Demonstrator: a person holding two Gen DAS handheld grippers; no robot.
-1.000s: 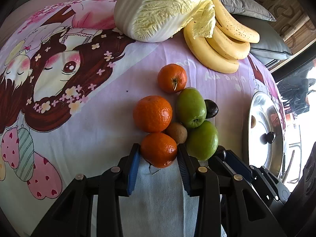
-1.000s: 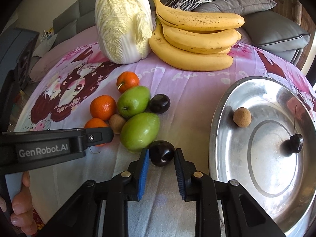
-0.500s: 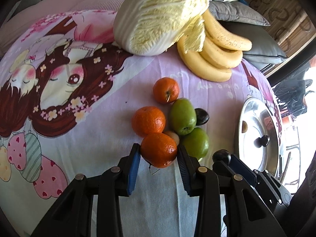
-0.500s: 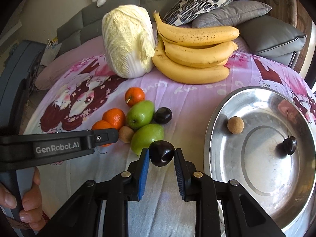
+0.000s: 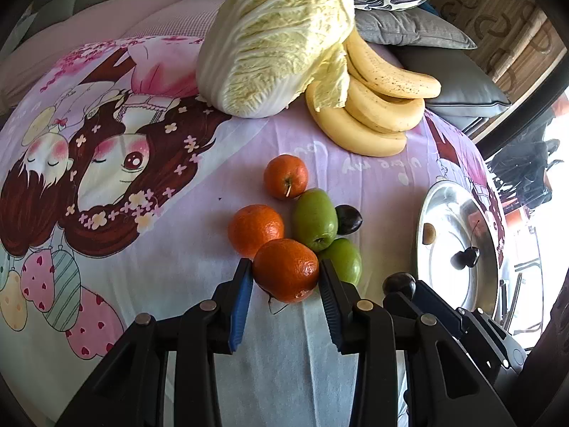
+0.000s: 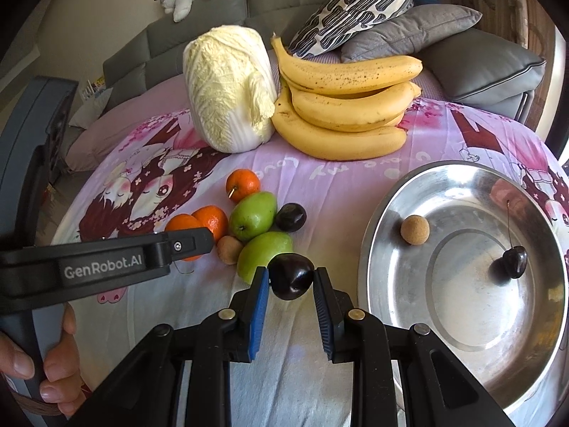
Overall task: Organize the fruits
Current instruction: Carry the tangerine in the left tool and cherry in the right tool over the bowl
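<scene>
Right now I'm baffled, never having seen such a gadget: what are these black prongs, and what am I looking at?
A person holds two hand tools, each ending in a two-finger claw with a fisheye camera looking along its fingers. One picture is from the left claw, shut on a round orange mandarin. The other is from the right claw, shut on a dark glossy plum. On the pink cartoon-print cloth lie more mandarins, two green fruits, yellow bananas, a pale cabbage and a round steel basin holding a stemmed dark cherry and a small brown ball.
</scene>
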